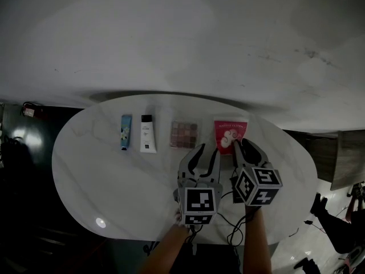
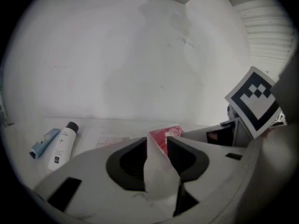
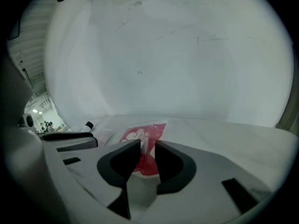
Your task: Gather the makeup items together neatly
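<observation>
Head view: you are looking down on an oval table point(image 1: 97, 176) with four makeup items lying in one row along its far side.
Progress: the gathering looks nearly done to me. The blue tube point(image 1: 125, 132), white bottle point(image 1: 147, 134), eyeshadow palette point(image 1: 184, 135) and red sachet point(image 1: 230, 135) all lie side by side, apart from each other and facing the same way.
Left to do: the gaps widen toward your right, so you may still want to bring the sachet closer to the palette. Nothing else on the table looks out of line.
Right gripper point(image 1: 239, 145): its jaws stand a narrow slit apart with the tips at the sachet's near edge. The sachet shows through the slit, and the pads do not look pressed on it.
Left gripper point(image 1: 209, 150): its jaws are moderately apart and empty, hovering just on your side of the gap between palette and sachet.
Red sachet: flat, thin and rectangular, probably flexible film, with a pale swirl printed on it.
Eyeshadow palette: a flat square case with a grid of pinkish pans, and it looks rigid.
White bottle: slim and smooth, with a black cap pointing away from you.
Blue tube: small, soft-looking and flattened.
Table: a glossy white top with faint marble veining, likely slippery under flat items.
</observation>
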A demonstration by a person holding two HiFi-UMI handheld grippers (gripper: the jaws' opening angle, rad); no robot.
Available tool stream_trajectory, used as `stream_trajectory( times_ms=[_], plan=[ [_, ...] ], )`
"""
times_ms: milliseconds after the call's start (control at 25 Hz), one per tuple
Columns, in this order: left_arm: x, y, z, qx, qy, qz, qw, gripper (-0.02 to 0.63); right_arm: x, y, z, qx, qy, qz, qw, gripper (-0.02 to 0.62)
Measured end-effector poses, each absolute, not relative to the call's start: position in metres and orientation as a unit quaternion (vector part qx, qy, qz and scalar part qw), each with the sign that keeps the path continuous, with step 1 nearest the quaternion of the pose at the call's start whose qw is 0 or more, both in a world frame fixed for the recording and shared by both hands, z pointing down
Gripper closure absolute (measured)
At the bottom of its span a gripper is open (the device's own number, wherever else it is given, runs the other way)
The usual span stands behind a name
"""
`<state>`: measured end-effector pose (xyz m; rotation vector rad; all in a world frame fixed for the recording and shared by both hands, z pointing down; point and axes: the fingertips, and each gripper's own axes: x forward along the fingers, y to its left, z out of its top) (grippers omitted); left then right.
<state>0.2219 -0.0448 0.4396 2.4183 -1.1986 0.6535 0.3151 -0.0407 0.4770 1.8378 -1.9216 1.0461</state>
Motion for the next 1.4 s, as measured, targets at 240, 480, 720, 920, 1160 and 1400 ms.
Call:
stream_trajectory(
  times_ms=[240,480,720,920,1160,1400],
  plan=[
    [0.219,-0.046,0.441,0.855,-0.425,0.232,0.184,0.437,0.32,-0.04,0.479,0.645,-0.656,0.369,0.135,0.428],
    [0.219,-0.046,0.441,0.856,-0.425,0.23,0.185,0.437,0.323,-0.039,0.474,0.654,-0.651,0.364,0.131,0.416],
    [0.217,-0.046,0.434,0.857,-0.428,0.222,0.182,0.436,0.332,-0.037,0.447,0.69,-0.642,0.318,0.105,0.418],
    [0.21,-0.044,0.424,0.855,-0.437,0.212,0.183,0.453,0.328,-0.028,0.42,0.699,-0.648,0.292,0.08,0.439],
    [0.203,-0.041,0.4,0.86,-0.442,0.188,0.172,0.479,0.313,-0.012,0.388,0.709,-0.652,0.261,0.061,0.534],
    [0.192,-0.034,0.365,0.869,-0.446,0.16,0.141,0.526,0.288,0.001,0.354,0.705,-0.669,0.23,0.054,0.562]
  ],
)
